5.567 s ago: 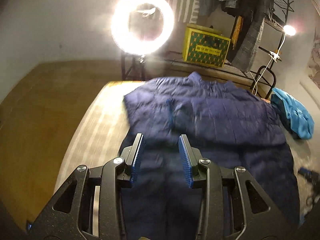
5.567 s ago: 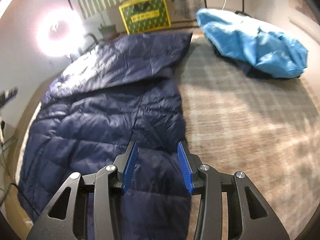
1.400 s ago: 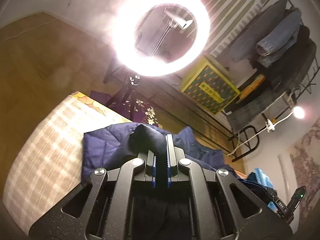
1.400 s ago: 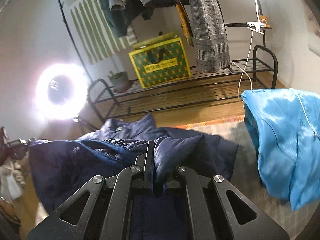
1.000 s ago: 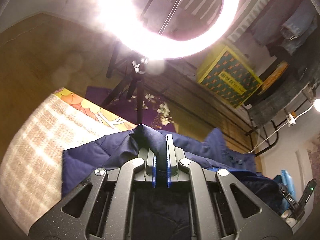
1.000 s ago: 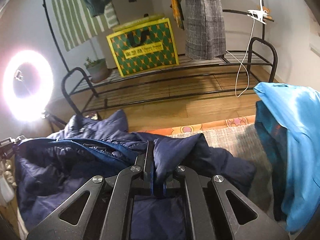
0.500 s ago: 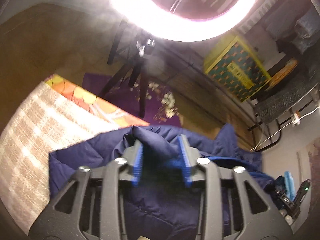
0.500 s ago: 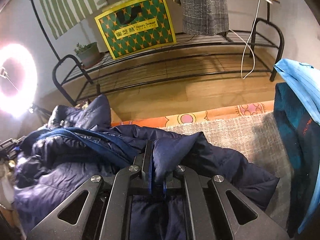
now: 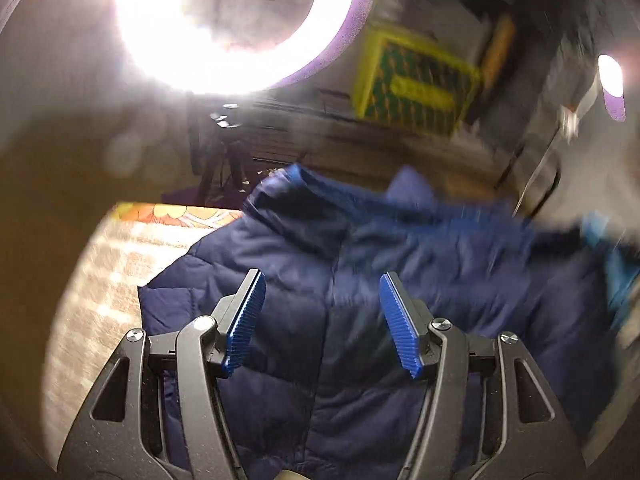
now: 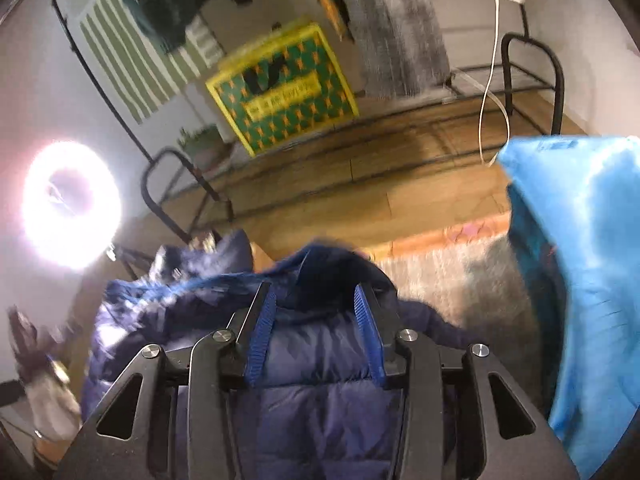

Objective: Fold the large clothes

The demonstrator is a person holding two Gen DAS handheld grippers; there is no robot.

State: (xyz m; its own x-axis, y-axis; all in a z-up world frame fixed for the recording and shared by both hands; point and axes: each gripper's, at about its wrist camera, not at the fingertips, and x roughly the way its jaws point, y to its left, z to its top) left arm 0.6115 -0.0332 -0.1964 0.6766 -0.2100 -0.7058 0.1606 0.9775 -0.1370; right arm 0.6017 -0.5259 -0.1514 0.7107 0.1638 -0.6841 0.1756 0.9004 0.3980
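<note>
A navy quilted puffer jacket (image 9: pixel 360 280) lies on a pale woven rug (image 9: pixel 104 280), folded over on itself with its collar toward the far edge. My left gripper (image 9: pixel 322 312) is open and empty, held just above the jacket. My right gripper (image 10: pixel 316 328) is open too, with jaws spread on either side of a raised fold of the jacket (image 10: pixel 320 360); the fold sits between the blue pads (image 10: pixel 260 336), which do not pinch it. Both views are motion-blurred.
A bright ring light (image 9: pixel 224 24) on a tripod stands beyond the rug. A yellow-green patterned bag (image 10: pixel 280 84) sits on a black metal rack (image 10: pixel 532 76) with hanging clothes. A light blue garment (image 10: pixel 580 280) is heaped at the right of the rug.
Both grippers carried the jacket's near hem up toward the collar while shut on it. Within the last half second both opened and let go; the left has pulled back above the cloth.
</note>
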